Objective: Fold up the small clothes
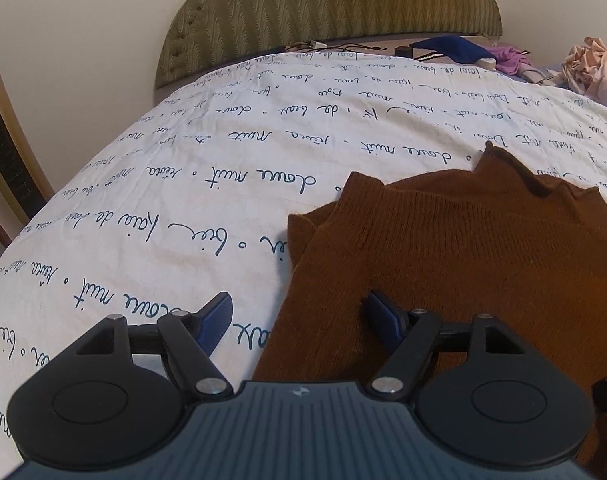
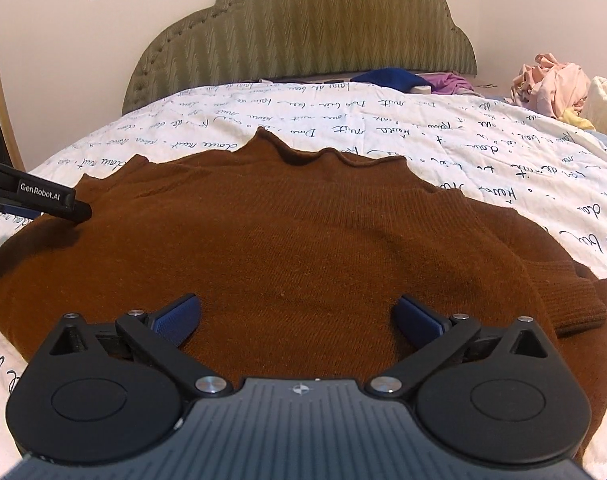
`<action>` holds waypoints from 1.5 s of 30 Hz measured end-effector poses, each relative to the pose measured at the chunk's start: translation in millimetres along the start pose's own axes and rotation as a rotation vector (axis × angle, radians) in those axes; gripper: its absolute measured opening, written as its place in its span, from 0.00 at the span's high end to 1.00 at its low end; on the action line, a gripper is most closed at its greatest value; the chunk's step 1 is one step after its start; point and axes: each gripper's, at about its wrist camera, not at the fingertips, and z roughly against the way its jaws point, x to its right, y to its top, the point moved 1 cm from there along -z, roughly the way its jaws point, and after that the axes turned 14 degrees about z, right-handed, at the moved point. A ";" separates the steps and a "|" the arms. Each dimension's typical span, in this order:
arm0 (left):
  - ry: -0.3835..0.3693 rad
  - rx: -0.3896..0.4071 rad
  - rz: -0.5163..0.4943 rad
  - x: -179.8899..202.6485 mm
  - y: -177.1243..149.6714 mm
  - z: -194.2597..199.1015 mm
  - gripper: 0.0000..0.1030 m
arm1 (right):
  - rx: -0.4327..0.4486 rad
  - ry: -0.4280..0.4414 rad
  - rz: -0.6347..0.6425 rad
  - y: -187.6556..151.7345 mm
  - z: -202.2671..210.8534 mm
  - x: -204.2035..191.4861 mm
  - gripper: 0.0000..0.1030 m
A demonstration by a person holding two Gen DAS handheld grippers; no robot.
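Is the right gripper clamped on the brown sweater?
No: in the right wrist view the right gripper stands wide open above the brown sweater, with no fabric pinched between its blue pads.

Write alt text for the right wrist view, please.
The right gripper, jaws open and empty, hangs over a brown knit sweater spread on a white bedspread printed with script. The left gripper reaches in over the sweater's left edge; a green headboard stands behind.

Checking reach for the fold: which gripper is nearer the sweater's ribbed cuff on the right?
Right. The right gripper hangs open over the sweater, beside the cuff; the left gripper straddles the opposite edge.
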 end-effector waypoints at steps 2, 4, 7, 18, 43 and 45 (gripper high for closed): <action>0.005 0.008 -0.004 0.2 -2.6 -0.3 0.26 | 0.007 -0.001 0.000 -1.3 0.2 -0.3 0.00; 0.011 0.020 -0.007 0.6 -5.9 -0.4 0.24 | 0.014 -0.002 0.000 -2.5 0.5 -0.8 0.00; 0.018 0.046 -0.010 0.5 -10.6 0.9 0.22 | 0.018 -0.002 -0.002 -3.6 0.7 -0.5 0.00; -0.013 0.140 -0.031 7.8 -36.0 45.0 0.22 | 0.020 -0.013 0.006 -4.0 1.2 -3.1 0.00; -0.023 0.160 0.025 -0.2 -72.0 31.7 0.12 | 0.016 -0.022 0.018 -3.2 1.5 -6.0 0.00; -0.013 0.169 0.016 1.7 -73.3 32.2 0.12 | 0.016 -0.022 0.018 -3.1 1.5 -6.1 0.00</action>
